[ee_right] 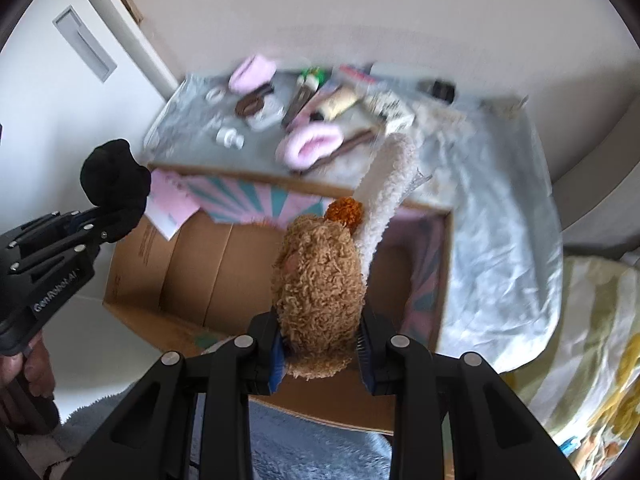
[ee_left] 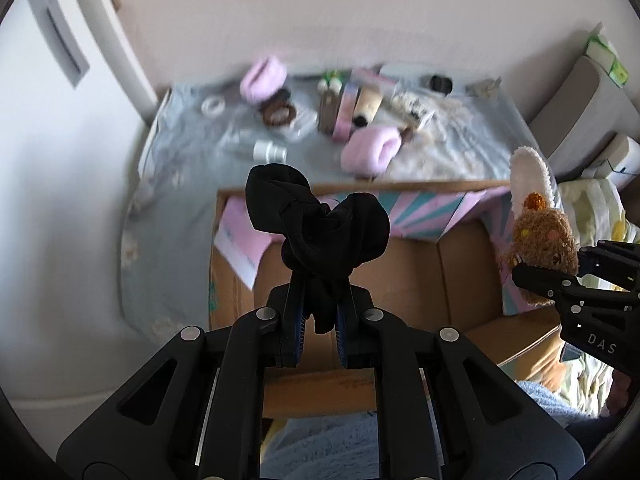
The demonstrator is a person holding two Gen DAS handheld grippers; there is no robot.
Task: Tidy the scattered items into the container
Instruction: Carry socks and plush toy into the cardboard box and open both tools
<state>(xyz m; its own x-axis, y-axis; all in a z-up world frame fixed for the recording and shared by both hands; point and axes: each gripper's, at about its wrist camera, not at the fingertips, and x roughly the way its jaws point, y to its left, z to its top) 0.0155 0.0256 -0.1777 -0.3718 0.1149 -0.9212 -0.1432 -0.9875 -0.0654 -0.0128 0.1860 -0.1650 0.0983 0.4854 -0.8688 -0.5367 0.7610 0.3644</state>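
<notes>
Left gripper [ee_left: 320, 312] clamped on black scrunchie [ee_left: 316, 220], most of it bunched above the tips. Right gripper [ee_right: 322, 340] pinching plush bear [ee_right: 320, 276] at its base, white band [ee_right: 386, 192] sticking up. Both over open box [ee_right: 192, 256]; more clutter on bed [ee_left: 192, 148] behind.

Black scrunchie [ee_left: 316, 220]: soft matt cloth. Plush headband [ee_right: 320, 276]: curly fuzzy pile. Box [ee_right: 192, 264]: matt brown cardboard. Bed sheet [ee_left: 192, 152]: crinkled, w/ slight sheen.
</notes>
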